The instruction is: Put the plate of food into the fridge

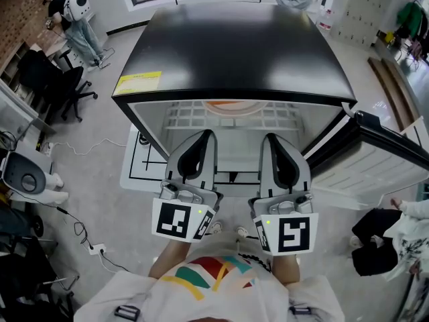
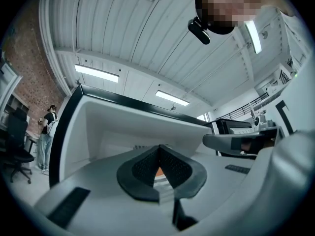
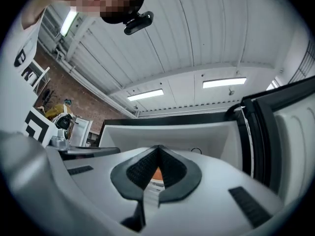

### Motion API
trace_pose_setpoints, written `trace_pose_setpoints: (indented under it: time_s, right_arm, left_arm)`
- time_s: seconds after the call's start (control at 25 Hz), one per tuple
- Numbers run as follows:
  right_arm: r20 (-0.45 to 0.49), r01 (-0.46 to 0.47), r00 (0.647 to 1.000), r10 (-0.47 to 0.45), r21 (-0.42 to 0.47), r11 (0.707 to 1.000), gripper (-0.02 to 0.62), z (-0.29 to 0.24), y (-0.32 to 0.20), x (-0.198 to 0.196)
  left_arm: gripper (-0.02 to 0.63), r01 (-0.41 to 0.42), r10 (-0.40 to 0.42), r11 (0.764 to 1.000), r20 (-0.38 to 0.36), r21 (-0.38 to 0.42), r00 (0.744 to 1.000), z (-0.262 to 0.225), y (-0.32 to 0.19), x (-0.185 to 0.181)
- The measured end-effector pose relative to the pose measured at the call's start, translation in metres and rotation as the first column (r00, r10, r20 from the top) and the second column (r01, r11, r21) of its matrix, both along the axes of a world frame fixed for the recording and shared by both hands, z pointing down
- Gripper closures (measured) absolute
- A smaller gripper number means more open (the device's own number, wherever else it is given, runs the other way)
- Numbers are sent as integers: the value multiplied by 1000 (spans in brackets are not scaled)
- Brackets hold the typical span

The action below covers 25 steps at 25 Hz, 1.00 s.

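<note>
I had the left gripper [image 1: 208,134] fully closed. Its two black ribbed pads [image 2: 143,167] met at the tips and nothing was pinched between them. Through the small loop behind the tips I could see a sliver of orange, but that belonged to the food further off. The right gripper [image 1: 269,137] was in the same state, with its pads [image 3: 140,169] brought together at the tips and holding nothing. The two grippers sat side by side, near each other but not touching. Both pointed into the open front of the white fridge with the glossy black top [image 1: 234,52].

The round white plate of orange food [image 1: 231,107] lay inside that fridge on a white wire shelf [image 1: 184,117]. It was beyond both sets of tips, roughly on the line between them, and touched neither gripper. The thick white fridge door with a black edge [image 1: 375,154] stood swung wide to the right. A yellow rectangular label [image 1: 137,81] sat near the front left corner of the black top.

Further out, on the pale grey floor [image 1: 100,180], a black office chair [image 1: 50,79] stood to the left. Behind it a person with a white backpack [image 1: 72,11] was beside a red brick wall [image 1: 17,19]. A white power strip [image 1: 98,249] lay on the floor near my left side.
</note>
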State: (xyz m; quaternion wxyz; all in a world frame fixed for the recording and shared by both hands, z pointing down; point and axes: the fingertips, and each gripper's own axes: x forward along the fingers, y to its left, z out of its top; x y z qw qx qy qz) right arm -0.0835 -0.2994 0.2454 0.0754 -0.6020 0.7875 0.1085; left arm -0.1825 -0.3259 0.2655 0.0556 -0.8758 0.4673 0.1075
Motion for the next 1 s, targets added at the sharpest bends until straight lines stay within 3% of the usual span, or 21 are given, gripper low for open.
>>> trace_pose_setpoints:
  time_s: [0.32,0.48,1.0]
  right_arm:
    - [44,-27,999,30,-71,997,595,33,10,3]
    - [-11,-33,999,33,-84,996,595,37,8,-3]
    - [-36,-12,999,9,-84,996,595,34,6,-8]
  left_arm:
    - [600,12,-12,1000,9,-10,1000,5,-1,3]
    - [600,9,-9,1000,17,-13,1000,6,1,7]
    - [600,46,-46,999,24,-22,999,8,-2,-4]
